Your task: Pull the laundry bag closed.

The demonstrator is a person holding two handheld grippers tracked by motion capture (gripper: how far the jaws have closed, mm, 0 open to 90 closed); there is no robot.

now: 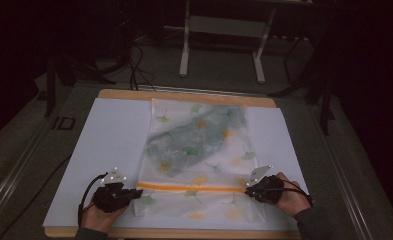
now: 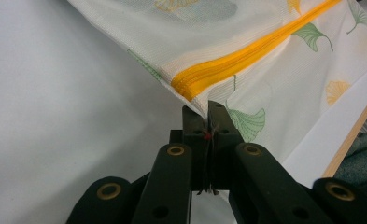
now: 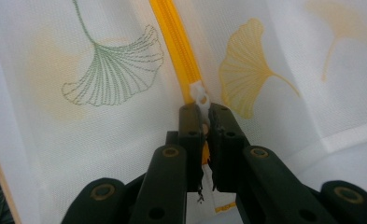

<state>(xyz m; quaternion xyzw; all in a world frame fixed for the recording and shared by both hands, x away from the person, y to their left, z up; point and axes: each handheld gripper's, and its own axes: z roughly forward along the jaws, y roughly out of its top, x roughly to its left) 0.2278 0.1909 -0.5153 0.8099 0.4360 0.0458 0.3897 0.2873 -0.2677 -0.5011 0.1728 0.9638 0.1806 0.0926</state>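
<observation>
Both grippers clamped on a zipped mesh bag, one at each end of its zipper.

The white sheet [image 1: 109,135] covers the table, and the mesh bag [image 1: 199,155] with leaf prints lies flat on it, something greenish inside. The left gripper [image 2: 204,122] has its jaws closed on the bag's edge at the end of the orange zipper [image 2: 246,58]; the right gripper [image 3: 202,122] pinches the white zipper pull [image 3: 201,95]. A sideways tug could slip the small pull free, or drag the bag and bunch the mesh.

white sheet [image 1: 109,145] on wooden table [image 1: 184,95] | grey floor [image 1: 209,70] | white stand [image 1: 224,30]
</observation>
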